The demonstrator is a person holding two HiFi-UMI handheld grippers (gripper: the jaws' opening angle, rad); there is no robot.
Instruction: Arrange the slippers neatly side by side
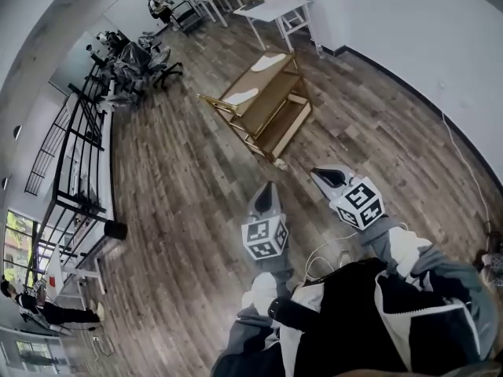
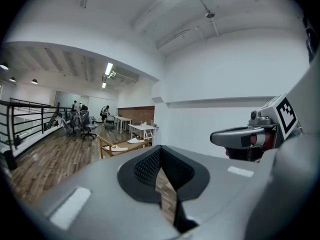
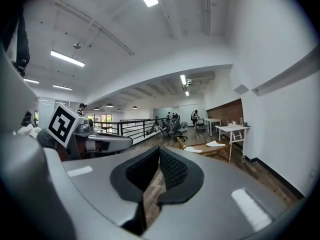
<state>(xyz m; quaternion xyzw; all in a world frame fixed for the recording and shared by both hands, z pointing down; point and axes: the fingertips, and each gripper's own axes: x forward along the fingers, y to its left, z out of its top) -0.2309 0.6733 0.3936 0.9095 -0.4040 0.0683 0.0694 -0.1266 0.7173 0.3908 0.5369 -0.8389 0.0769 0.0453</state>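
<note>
Two white slippers lie apart on a low wooden rack on the floor ahead: one slipper at its far end, the other slipper nearer. Both grippers are held in the air well short of the rack, side by side. My left gripper is shut with nothing in it, and so is my right gripper. In the left gripper view the slippers show far off beyond the closed jaws. The right gripper view shows the far slipper and the near slipper on the rack.
White tables stand at the far wall, and office chairs with seated people are at the back left. A black railing runs along the left. A white wall and a thin cable border the right. Wooden floor lies between me and the rack.
</note>
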